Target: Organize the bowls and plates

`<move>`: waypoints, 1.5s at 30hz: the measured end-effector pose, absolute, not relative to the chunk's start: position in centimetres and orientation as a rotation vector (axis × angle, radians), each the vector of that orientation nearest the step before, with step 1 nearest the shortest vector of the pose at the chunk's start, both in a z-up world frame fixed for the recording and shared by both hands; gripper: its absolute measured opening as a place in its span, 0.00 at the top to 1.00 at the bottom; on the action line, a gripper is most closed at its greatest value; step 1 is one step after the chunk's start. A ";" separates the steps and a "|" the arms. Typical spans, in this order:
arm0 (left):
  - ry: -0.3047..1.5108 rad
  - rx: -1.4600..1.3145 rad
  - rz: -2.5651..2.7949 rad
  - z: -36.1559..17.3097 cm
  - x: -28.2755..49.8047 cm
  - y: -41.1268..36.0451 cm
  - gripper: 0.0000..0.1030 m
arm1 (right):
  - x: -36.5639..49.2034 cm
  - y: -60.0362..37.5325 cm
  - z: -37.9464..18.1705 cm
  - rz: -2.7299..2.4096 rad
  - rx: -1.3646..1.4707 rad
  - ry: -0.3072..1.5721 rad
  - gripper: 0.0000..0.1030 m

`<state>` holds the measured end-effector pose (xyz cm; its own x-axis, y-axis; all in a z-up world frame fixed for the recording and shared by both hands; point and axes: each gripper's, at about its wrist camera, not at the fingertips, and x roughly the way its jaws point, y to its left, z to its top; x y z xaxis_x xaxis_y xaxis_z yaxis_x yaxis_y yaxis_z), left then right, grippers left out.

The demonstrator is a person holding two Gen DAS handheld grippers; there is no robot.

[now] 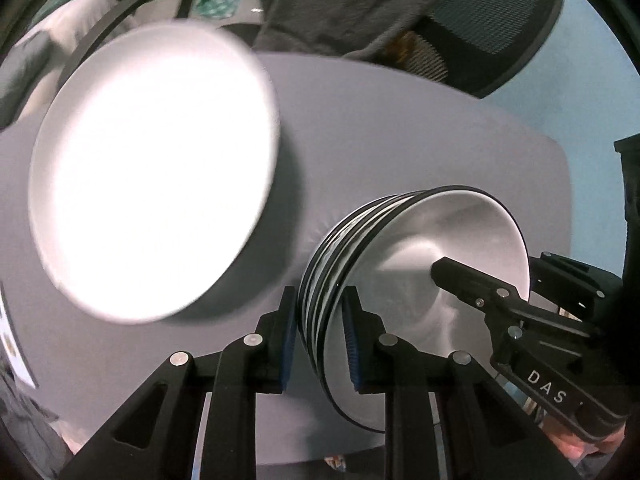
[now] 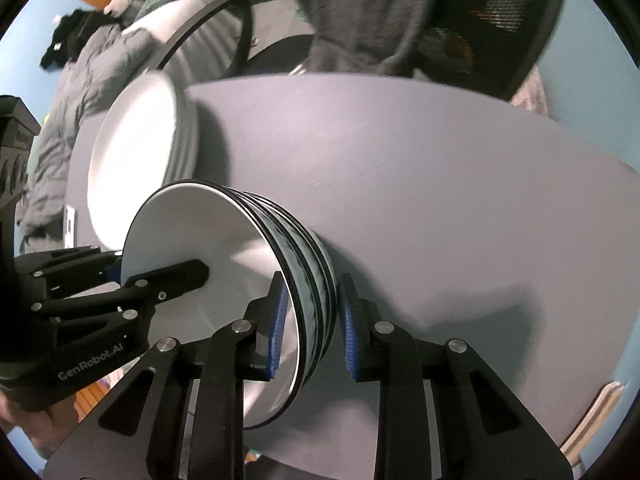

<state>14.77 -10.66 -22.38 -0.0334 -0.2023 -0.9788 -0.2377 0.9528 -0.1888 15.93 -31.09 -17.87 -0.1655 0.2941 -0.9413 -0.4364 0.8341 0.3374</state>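
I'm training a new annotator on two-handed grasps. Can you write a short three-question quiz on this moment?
1. True or false: both hand-held grippers clamp the same bowl stack.
2. What stands beside the bowls on the grey table? A) white plates B) a kettle C) cups
3. Which part of the top bowl does each hand-held gripper straddle?

Key: 1 true: left hand-held gripper, right hand-held gripper. 2 A, white plates. 3 the rim.

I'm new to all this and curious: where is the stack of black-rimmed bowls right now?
The stack of bowls is over the grey table, its rim clamped on opposite sides by the left gripper and right gripper, with the white plates beside it.
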 end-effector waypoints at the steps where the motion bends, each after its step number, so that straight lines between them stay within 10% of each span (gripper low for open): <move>1: 1.615 -0.351 0.039 -22.4 13.9 -10.0 0.80 | 15.5 -30.6 -17.9 0.654 -0.122 1.616 0.76; 45: 1.582 -0.388 0.069 -22.6 6.7 -5.3 0.74 | 8.5 -23.4 -18.3 0.612 -0.188 1.618 0.80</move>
<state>6.66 -5.31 -22.55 0.0000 -0.2024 -0.9793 -0.2873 0.9380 -0.1939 8.47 -23.38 -18.28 -0.1546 0.2296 -0.9609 -0.4640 0.8418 0.2758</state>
